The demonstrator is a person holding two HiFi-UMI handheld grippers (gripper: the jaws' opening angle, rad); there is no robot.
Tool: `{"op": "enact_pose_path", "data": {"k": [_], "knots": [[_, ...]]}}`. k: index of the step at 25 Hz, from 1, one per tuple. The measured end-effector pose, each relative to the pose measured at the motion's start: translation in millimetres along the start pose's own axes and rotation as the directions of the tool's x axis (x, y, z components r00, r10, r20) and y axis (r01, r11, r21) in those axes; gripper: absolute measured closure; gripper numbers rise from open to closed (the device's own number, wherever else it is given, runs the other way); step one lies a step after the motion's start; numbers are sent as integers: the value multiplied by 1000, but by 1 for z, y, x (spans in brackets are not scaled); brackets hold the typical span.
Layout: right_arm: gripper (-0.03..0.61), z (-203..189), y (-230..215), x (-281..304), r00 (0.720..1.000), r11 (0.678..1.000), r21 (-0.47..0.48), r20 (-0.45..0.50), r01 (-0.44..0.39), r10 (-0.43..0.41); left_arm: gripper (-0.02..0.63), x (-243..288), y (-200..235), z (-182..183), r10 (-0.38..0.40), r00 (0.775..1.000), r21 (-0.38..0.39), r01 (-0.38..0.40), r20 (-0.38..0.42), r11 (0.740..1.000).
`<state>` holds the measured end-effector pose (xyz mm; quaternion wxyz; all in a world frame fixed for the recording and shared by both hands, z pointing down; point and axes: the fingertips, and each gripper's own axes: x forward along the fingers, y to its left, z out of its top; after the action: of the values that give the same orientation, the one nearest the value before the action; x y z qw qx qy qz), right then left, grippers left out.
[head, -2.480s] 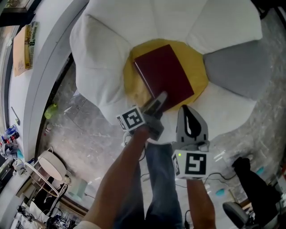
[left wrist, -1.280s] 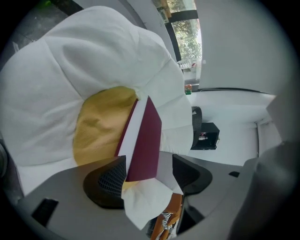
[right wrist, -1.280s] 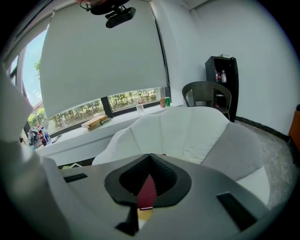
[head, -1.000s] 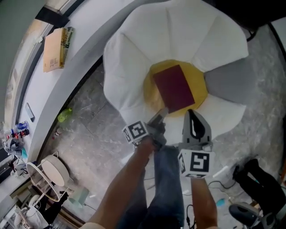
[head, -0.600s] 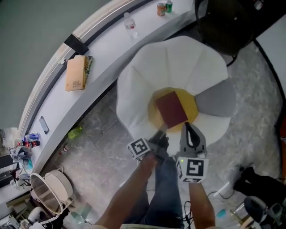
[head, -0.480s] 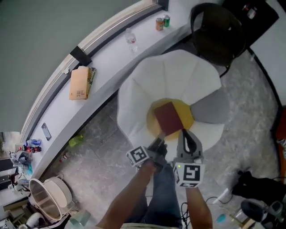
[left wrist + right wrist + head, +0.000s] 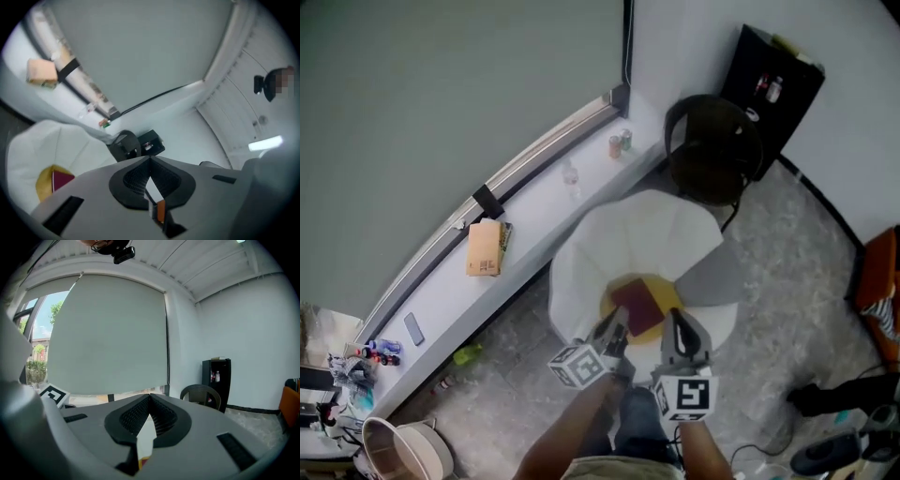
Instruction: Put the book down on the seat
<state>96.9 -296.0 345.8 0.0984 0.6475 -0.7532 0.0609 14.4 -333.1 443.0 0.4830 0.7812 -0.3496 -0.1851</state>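
A dark red book (image 7: 637, 306) lies flat on the yellow centre (image 7: 661, 292) of a flower-shaped seat with white petals (image 7: 619, 244). Both grippers hang near the seat's front edge, apart from the book. My left gripper (image 7: 616, 325) is shut with nothing between its jaws, its marker cube below it. My right gripper (image 7: 676, 321) is beside it, also shut and empty. In the left gripper view the book (image 7: 61, 180) shows far off at the lower left, beyond the shut left gripper (image 7: 150, 160). The right gripper (image 7: 150, 396) points at the room, away from the seat.
A black chair (image 7: 712, 150) stands just behind the seat, with a black cabinet (image 7: 773, 82) in the corner. A curved white ledge (image 7: 534, 220) at the left carries a cardboard box (image 7: 487, 248), a bottle (image 7: 572, 173) and cans (image 7: 620, 143). An orange object (image 7: 877, 281) sits at the right edge.
The head view has risen far back from the seat. My left gripper has come away from the book's edge, and both grippers have drawn back. The book stays on the yellow centre.
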Motion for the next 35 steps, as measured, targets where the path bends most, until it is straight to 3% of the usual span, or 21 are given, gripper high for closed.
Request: {"op": "enact_pose_path", "data": {"k": [2, 4, 6, 9, 11, 12, 16, 21, 25, 35], "knots": [[574, 20, 0, -9, 999, 1000, 17, 28, 16, -16, 606, -4, -29, 21, 10, 1000, 162, -13, 19, 987], [572, 40, -2, -16, 998, 999, 30, 65, 26, -28, 606, -5, -59, 40, 25, 999, 332, -39, 45, 942], [574, 57, -6, -26, 995, 999, 26, 94, 32, -34, 606, -9, -84, 51, 48, 996, 500, -77, 72, 862], [574, 81, -12, -39, 990, 999, 12, 139, 31, -33, 607, -13, -117, 65, 76, 991, 703, -133, 111, 699], [574, 94, -16, -46, 986, 1000, -3, 162, 31, -30, 606, -16, -138, 73, 69, 988, 784, -152, 139, 601], [574, 99, -16, -49, 985, 1000, -10, 172, 28, -26, 606, -18, -147, 76, 62, 987, 807, -156, 147, 570], [574, 117, -12, -63, 977, 999, -37, 213, 12, -4, 607, -29, -175, 84, 43, 988, 851, -152, 151, 502], [574, 124, -11, -66, 975, 998, -56, 221, 20, -7, 606, -35, -195, 90, 5, 987, 883, -144, 158, 447], [574, 125, -18, -70, 974, 998, -58, 226, 28, -14, 606, -34, -198, 86, -1, 987, 881, -143, 161, 451], [574, 124, -26, -69, 976, 997, -67, 220, 25, -9, 607, -27, -196, 80, -9, 987, 891, -142, 162, 431]]}}
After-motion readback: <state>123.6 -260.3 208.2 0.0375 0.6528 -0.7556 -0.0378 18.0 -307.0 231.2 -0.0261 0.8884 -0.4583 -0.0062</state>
